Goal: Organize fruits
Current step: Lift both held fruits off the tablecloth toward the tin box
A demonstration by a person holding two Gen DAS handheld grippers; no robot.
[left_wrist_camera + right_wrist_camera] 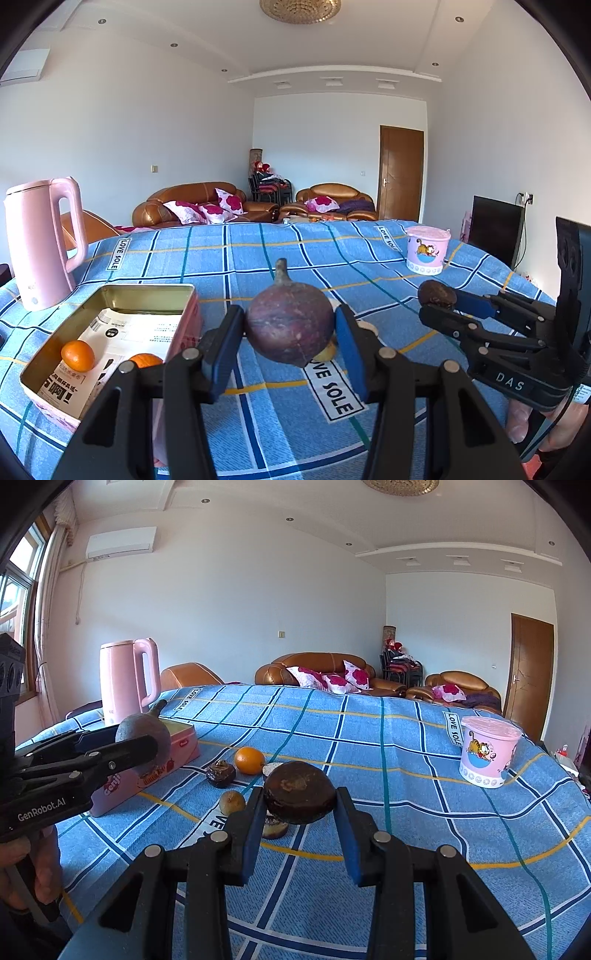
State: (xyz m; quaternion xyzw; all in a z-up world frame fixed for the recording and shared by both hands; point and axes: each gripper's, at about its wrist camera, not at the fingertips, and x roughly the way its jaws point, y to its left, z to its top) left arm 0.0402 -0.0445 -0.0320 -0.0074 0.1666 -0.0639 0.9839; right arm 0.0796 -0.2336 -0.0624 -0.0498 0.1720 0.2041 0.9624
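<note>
My left gripper (290, 325) is shut on a purple mangosteen (290, 328) with a stem, held above the blue checked cloth; it also shows in the right wrist view (144, 738). My right gripper (299, 801) is shut on a dark brown round fruit (299, 792), seen from the left wrist view (437, 294) at the right. A pink tin box (110, 295) at the left holds two oranges (77, 355) on a paper sheet. On the cloth lie an orange (249, 760), a dark shrivelled fruit (221, 773) and a small yellowish fruit (232, 802).
A pink kettle (40, 243) stands behind the tin at the far left. A pink cartoon tub (426, 249) stands at the far right of the table. Another dark fruit (275, 827) lies under my right gripper. Sofas and a door are in the background.
</note>
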